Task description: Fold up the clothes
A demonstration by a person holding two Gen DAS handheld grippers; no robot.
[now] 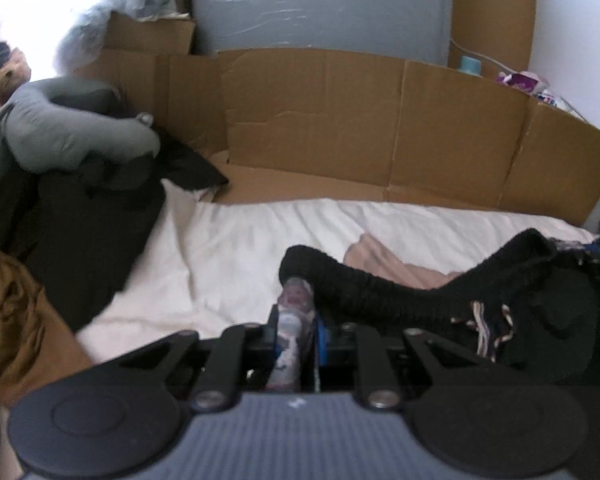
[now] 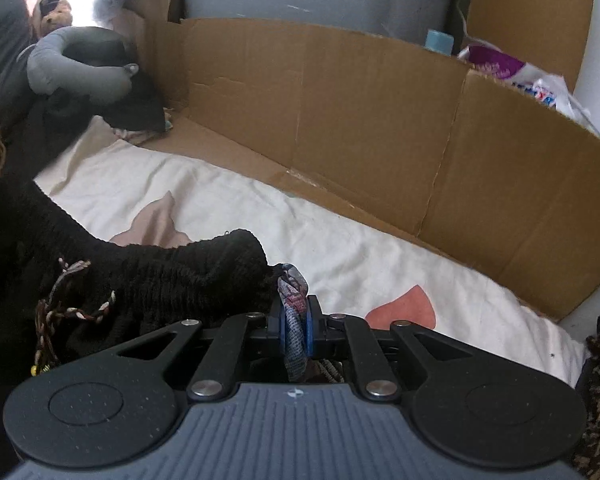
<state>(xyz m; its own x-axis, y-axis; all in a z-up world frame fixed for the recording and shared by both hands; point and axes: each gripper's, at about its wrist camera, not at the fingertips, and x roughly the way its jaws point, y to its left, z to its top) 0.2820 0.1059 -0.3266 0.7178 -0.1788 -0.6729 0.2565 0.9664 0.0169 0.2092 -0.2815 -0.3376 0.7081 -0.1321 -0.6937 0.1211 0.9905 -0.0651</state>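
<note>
One pink heart [image 2: 404,307] (right view only) — unseen leftward

Daylight blows out the upper-left corner in both fisheye views, whose edges curve and blur softly.

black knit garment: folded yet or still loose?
Not folded. The black knit garment hangs bunched between the left gripper and right gripper, above the white sheet.

Both wrist cameras sit close above the bed [image 1: 236,248], angled down along their fingers toward the cardboard [image 1: 340,120] wall behind it. Both share the black knit [image 2: 172,268], the sheet and the grey pillow [image 2: 80,68].
</note>
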